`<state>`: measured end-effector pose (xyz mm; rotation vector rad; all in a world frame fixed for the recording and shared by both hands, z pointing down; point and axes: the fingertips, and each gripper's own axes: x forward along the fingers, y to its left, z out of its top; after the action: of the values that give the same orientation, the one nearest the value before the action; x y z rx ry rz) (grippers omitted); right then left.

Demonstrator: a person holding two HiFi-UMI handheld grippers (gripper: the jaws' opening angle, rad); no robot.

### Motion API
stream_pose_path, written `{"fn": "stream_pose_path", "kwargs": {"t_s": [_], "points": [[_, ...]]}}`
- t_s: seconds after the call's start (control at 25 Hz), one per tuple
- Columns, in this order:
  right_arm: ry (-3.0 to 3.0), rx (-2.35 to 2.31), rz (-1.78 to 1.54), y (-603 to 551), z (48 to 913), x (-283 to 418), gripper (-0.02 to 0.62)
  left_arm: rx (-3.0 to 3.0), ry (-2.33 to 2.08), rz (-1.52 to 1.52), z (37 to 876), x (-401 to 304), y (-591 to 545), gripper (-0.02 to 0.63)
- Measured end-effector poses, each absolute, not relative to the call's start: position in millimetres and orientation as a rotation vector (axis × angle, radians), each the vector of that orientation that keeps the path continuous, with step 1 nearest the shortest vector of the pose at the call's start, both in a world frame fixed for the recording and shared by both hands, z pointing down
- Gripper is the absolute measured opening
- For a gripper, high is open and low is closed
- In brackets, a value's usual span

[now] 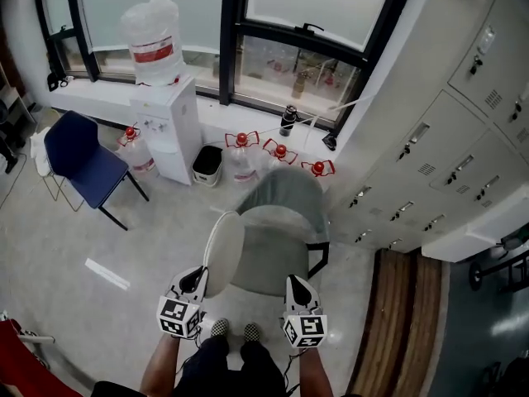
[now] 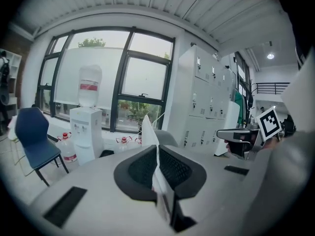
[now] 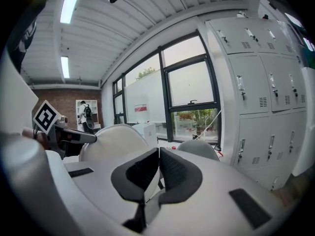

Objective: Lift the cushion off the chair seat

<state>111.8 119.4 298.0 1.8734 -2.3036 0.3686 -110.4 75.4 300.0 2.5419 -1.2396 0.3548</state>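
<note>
The white oval cushion (image 1: 224,251) stands on edge over the left side of the grey chair's seat (image 1: 277,263), lifted off it. My left gripper (image 1: 198,275) is shut on its near rim. In the left gripper view the cushion (image 2: 147,130) shows edge-on, pinched between the black pads (image 2: 174,170) of that gripper (image 2: 157,150). My right gripper (image 1: 295,282) hovers over the seat's front right, apart from the cushion. Its jaws (image 3: 159,155) meet with nothing between them. In the right gripper view the cushion (image 3: 112,141) faces me at the left, and the chair's back (image 3: 199,149) lies beyond.
A blue chair (image 1: 83,160) stands at the left. Along the window wall are a water dispenser (image 1: 165,122), a small bin (image 1: 207,165) and several water jugs (image 1: 241,154). Grey lockers (image 1: 438,164) line the right side. The person's shoes (image 1: 235,331) are just before the chair.
</note>
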Motion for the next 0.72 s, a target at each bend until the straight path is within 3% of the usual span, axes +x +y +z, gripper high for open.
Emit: {"fn": "stream_pose_path", "kwargs": {"t_s": [0.72], "points": [[-2.365, 1.908, 0.173, 143, 189, 87, 0.029, 2.724, -1.252, 0.229, 186, -117, 100, 0.028]]}}
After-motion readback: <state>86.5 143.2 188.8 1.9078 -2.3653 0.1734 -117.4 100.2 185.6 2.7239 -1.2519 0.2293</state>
